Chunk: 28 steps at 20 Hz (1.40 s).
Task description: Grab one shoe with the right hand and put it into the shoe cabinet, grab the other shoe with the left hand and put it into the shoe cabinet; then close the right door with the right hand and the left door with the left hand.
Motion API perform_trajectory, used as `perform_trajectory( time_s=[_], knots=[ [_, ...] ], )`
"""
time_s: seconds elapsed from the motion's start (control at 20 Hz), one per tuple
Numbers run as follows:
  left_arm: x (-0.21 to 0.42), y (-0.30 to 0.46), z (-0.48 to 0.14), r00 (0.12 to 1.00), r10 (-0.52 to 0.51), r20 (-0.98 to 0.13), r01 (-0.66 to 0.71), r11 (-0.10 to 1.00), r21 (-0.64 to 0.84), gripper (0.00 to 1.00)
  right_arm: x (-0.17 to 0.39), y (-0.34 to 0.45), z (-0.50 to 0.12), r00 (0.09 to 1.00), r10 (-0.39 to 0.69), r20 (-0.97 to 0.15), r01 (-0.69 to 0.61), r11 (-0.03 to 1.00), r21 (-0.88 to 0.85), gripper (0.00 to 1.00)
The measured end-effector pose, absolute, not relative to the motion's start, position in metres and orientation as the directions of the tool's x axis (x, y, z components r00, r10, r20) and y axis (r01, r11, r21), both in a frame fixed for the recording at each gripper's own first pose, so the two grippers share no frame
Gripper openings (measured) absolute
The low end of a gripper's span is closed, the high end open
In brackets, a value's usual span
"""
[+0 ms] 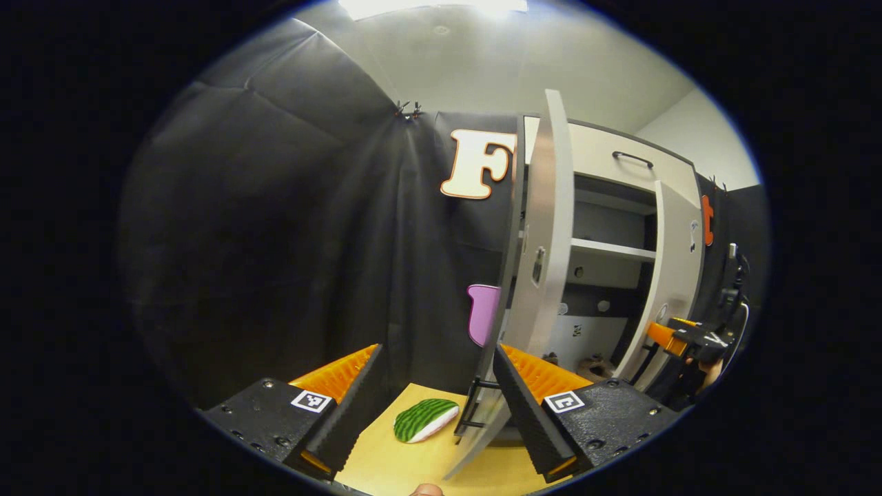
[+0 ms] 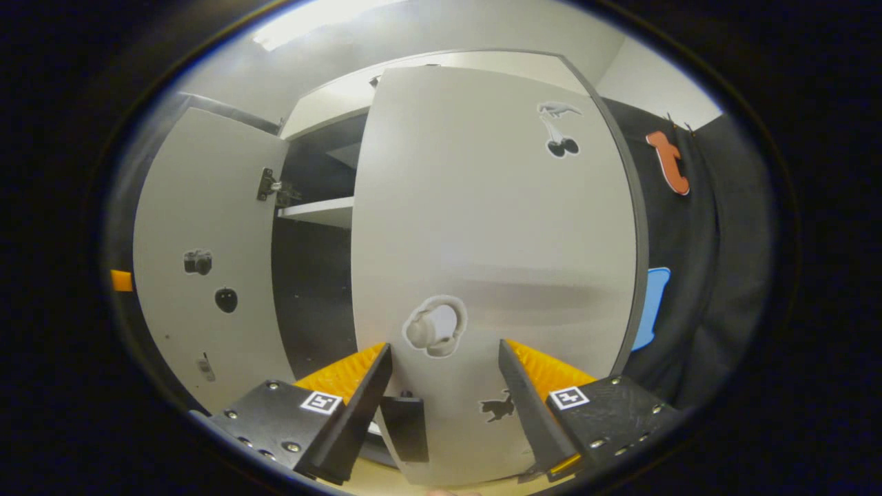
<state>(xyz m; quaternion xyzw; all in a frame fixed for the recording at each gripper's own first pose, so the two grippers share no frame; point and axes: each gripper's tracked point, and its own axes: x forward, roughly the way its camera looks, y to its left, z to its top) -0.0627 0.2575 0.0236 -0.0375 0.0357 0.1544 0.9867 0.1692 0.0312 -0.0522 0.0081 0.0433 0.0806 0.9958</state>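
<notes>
**Shoes stowed, doors waiting to be shut**

The door-closing stage was judged to be in hand. In the left gripper view, a brownish, soft-looking shoe (image 1: 598,365) could be made out low inside the pale grey, smooth-panelled shoe cabinet (image 1: 606,155); whether its partner lay beside it could not be told.

The cabinet's flat grey left door (image 1: 548,227) was seen nearly edge-on, standing wide open, with a dark slim handle on its face. The left tongs (image 1: 437,406) were held spread and empty, just short of that door's lower edge, above the light wooden tabletop (image 1: 386,468). A green-striped, watermelon-patterned flat piece (image 1: 425,419) lay on the tabletop near the cabinet's left front corner.

In the right gripper view, the matt grey right door (image 2: 496,227), dotted with small stickers, was faced squarely, standing partly open. The right tongs (image 2: 444,406) were spread, gripping nothing, with the fingers close to the door's lower face; contact could not be confirmed. A white inner shelf (image 2: 320,212) and a metal hinge (image 2: 272,186) were visible in the dark interior.

A forward push on the right door's panel was judged to be called for next, followed by a sweep of the left door round its hinges. The ridged inner faces of the fingers should grip poorly on so smooth a panel, so pressing rather than pinching seemed apt.
</notes>
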Motion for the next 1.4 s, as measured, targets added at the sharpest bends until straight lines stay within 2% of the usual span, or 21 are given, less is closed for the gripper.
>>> perform_trajectory(
  time_s=[0.05,0.15,0.2,0.3,0.35,0.45,0.5,0.6,0.65,0.7,0.75,0.85,0.9,0.95,1.0,1.25,1.3,1.4],
  knots=[
    [-0.059,0.259,0.022,0.952,0.296,-0.084,-0.301,0.951,-0.065,0.93,0.166,0.032,-0.049,0.983,0.164,-0.076,-0.163,0.986,0.025,0.94],
    [-0.052,0.261,0.017,0.956,0.28,-0.09,-0.287,0.955,-0.071,0.96,0.164,0.031,-0.042,0.984,0.165,-0.06,-0.164,0.986,0.029,0.94],
    [-0.048,0.262,0.015,0.957,0.276,-0.095,-0.283,0.957,-0.07,0.93,0.162,0.032,-0.039,0.985,0.167,-0.052,-0.165,0.986,0.028,0.94],
    [-0.041,0.263,0.011,0.958,0.268,-0.103,-0.275,0.959,-0.065,0.96,0.158,0.031,-0.033,0.986,0.165,-0.038,-0.164,0.986,0.025,0.94],
    [-0.037,0.263,0.01,0.958,0.264,-0.108,-0.272,0.96,-0.065,0.96,0.155,0.029,-0.03,0.987,0.16,-0.033,-0.159,0.987,0.021,0.89],
    [-0.031,0.261,0.006,0.962,0.249,-0.112,-0.257,0.964,-0.067,0.93,0.152,0.025,-0.026,0.988,0.151,-0.024,-0.151,0.988,0.014,0.89],
    [-0.029,0.257,0.005,0.965,0.237,-0.116,-0.246,0.967,-0.071,0.93,0.15,0.024,-0.025,0.989,0.147,-0.021,-0.147,0.989,0.012,0.94],
    [-0.027,0.259,0.005,0.963,0.243,-0.114,-0.25,0.967,-0.055,0.92,0.147,0.021,-0.023,0.99,0.139,-0.02,-0.139,0.99,0.012,0.94],
    [-0.026,0.257,0.007,0.965,0.239,-0.111,-0.246,0.968,-0.053,0.92,0.146,0.02,-0.022,0.99,0.137,-0.018,-0.137,0.99,0.012,0.94],
    [-0.025,0.254,0.006,0.966,0.229,-0.116,-0.236,0.97,-0.055,0.95,0.145,0.019,-0.021,0.991,0.136,-0.017,-0.135,0.991,0.012,0.89],
    [-0.024,0.251,0.005,0.97,0.213,-0.117,-0.221,0.973,-0.061,0.95,0.145,0.019,-0.02,0.991,0.134,-0.015,-0.134,0.991,0.011,0.94],
    [-0.02,0.243,0.003,0.976,0.177,-0.124,-0.188,0.979,-0.082,0.95,0.141,0.018,-0.017,0.991,0.131,-0.008,-0.13,0.991,0.008,0.94],
    [-0.02,0.237,0.002,0.979,0.16,-0.125,-0.172,0.98,-0.095,0.95,0.14,0.018,-0.016,0.992,0.129,-0.005,-0.129,0.992,0.009,0.89],
    [-0.018,0.231,0.002,0.982,0.142,-0.124,-0.155,0.983,-0.1,0.94,0.137,0.017,-0.014,0.992,0.128,-0.001,-0.128,0.992,0.01,0.94],
    [-0.016,0.225,0.002,0.985,0.123,-0.121,-0.136,0.986,-0.1,0.94,0.135,0.018,-0.012,0.992,0.127,0.002,-0.127,0.992,0.01,0.89],
    [-0.003,0.183,0.001,0.992,0.023,-0.124,-0.03,0.998,-0.061,0.94,0.12,0.007,-0.004,0.994,0.105,0.017,-0.105,0.994,0.002,0.89],
    [0.0,0.175,0.001,0.992,0.001,-0.123,-0.009,0.998,-0.062,0.94,0.117,0.004,-0.004,0.995,0.097,0.017,-0.097,0.995,-0.002,0.94],
    [0.009,0.162,-0.001,0.991,-0.04,-0.126,0.031,0.997,-0.077,0.94,0.112,-0.005,-0.004,0.997,0.077,0.014,-0.076,0.997,-0.01,0.94]
  ],
)
